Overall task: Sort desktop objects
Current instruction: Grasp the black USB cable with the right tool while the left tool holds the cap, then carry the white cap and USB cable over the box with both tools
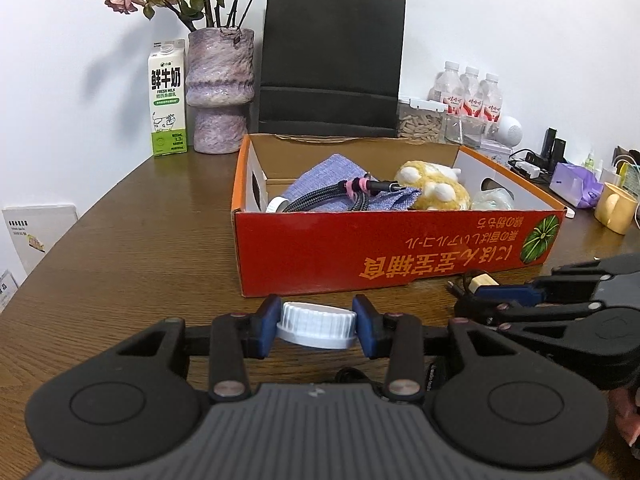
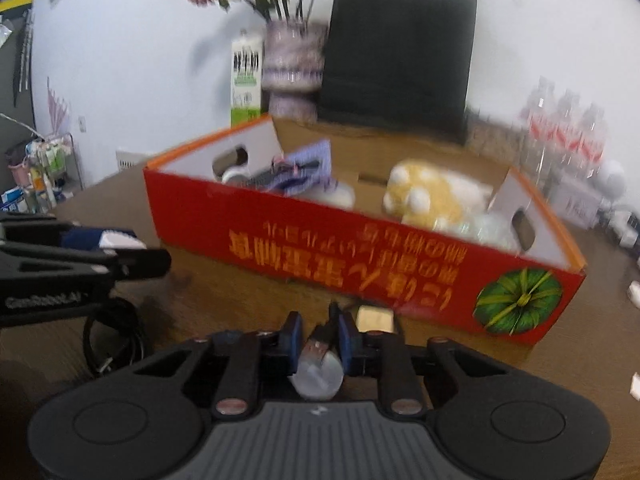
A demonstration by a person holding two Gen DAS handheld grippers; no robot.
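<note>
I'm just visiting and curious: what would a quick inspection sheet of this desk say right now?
Surface: brown wooden table.
Job's things: red cardboard box holding a purple cloth pouch, a yellow plush toy and a bundled braided cable.
Clutter: milk carton, vase of dried flowers, black paper bag, water bottles, yellow mug.
Grippers: left gripper shut on a white ribbed cap; right gripper shut on a small cylindrical object, blurred.
Cables: black cord coiled on the table.
Surroundings: white wall.
</note>
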